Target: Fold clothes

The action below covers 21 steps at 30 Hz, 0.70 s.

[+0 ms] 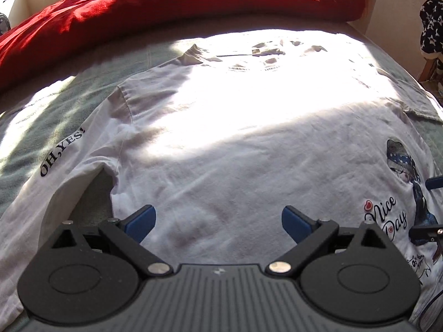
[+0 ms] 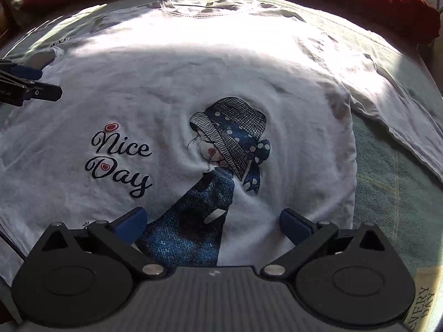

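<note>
A white long-sleeved shirt (image 1: pixel 221 144) lies spread flat, print side up, on a pale green bed cover. Its print (image 2: pixel 227 149) shows a girl in a blue dotted hat beside the words "Nice Day"; the left sleeve (image 1: pixel 55 160) reads "OH, YES!". My left gripper (image 1: pixel 218 221) hovers open over the lower left body of the shirt, nothing between its blue pads. My right gripper (image 2: pixel 213 224) hovers open over the lower part of the print, also with nothing in it. The shirt's right sleeve (image 2: pixel 393 110) lies out to the side. The left gripper's tip (image 2: pixel 30 83) shows at the right wrist view's left edge.
A red duvet (image 1: pixel 177 2) is bunched along the far side of the bed. The green bed cover (image 2: pixel 387 199) shows to the right of the shirt. A dark star-patterned cloth (image 1: pixel 432 27) hangs at the far right. Strong sunlight falls across the shirt's upper half.
</note>
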Motion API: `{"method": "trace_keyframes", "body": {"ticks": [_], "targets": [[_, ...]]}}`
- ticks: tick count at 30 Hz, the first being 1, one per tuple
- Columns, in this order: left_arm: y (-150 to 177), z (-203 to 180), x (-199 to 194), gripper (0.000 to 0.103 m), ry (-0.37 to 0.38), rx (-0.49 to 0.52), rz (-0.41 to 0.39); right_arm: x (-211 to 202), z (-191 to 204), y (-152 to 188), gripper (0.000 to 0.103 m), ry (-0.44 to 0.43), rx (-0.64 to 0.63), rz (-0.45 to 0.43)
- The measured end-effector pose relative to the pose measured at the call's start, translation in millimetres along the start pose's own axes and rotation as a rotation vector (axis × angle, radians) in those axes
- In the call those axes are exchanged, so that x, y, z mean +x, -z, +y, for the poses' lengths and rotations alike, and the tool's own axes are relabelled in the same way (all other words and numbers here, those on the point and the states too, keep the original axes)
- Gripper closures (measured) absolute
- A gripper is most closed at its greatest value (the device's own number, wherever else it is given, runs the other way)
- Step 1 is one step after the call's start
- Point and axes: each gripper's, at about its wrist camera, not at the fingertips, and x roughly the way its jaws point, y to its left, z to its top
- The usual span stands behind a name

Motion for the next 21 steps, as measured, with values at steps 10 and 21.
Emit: {"method": "trace_keyframes", "body": {"ticks": [10, 21], "targets": [[45.6, 9.1, -32.9, 0.006, 0.041, -0.147, 0.105, 1.9, -4.0, -2.3, 0.000, -0.010, 0.009, 0.020], [-6.0, 27.1, -12.8, 0.006, 0.150, -0.110, -0.034, 3.8, -4.5, -3.0, 0.000, -0.001, 0.005, 0.022]]}}
